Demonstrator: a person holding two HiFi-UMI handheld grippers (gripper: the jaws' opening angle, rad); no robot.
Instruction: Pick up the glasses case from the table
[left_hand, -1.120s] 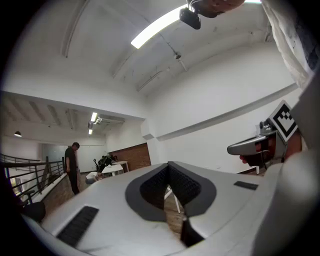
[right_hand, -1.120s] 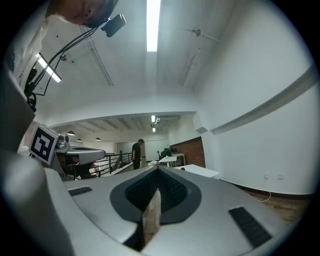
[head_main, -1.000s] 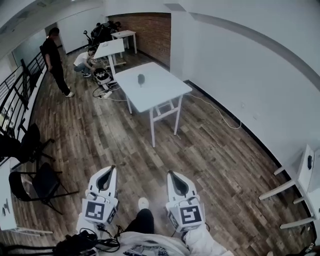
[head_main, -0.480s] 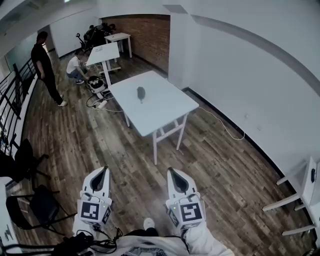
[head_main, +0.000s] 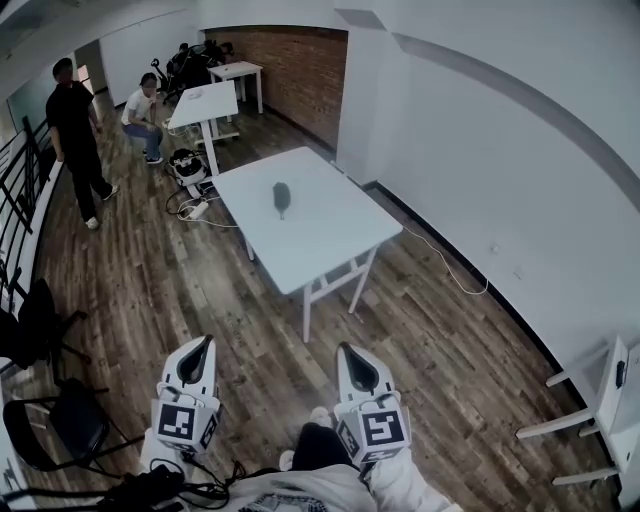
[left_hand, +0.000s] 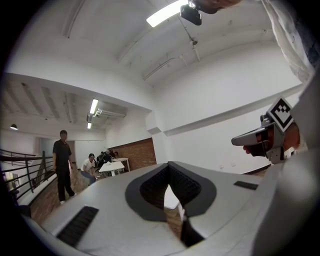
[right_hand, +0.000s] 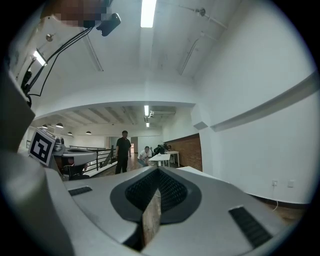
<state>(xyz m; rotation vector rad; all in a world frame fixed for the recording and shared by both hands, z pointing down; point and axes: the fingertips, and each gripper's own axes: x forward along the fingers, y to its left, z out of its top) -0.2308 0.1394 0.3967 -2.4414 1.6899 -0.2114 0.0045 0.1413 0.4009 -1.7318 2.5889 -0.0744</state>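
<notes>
While you hold them low over the wood floor (head_main: 200, 290), your left gripper (head_main: 197, 346) and right gripper (head_main: 347, 351) both have their jaws together, empty; well ahead, the dark glasses case (head_main: 281, 197) lies mid-top on the white table (head_main: 335, 235).

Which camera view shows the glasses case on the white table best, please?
The head view: the glasses case shows from above as a small dark shape lying unobstructed on the white table. Neither gripper view shows the case: in both, the jaws fill the foreground and hide most of the table.
</notes>
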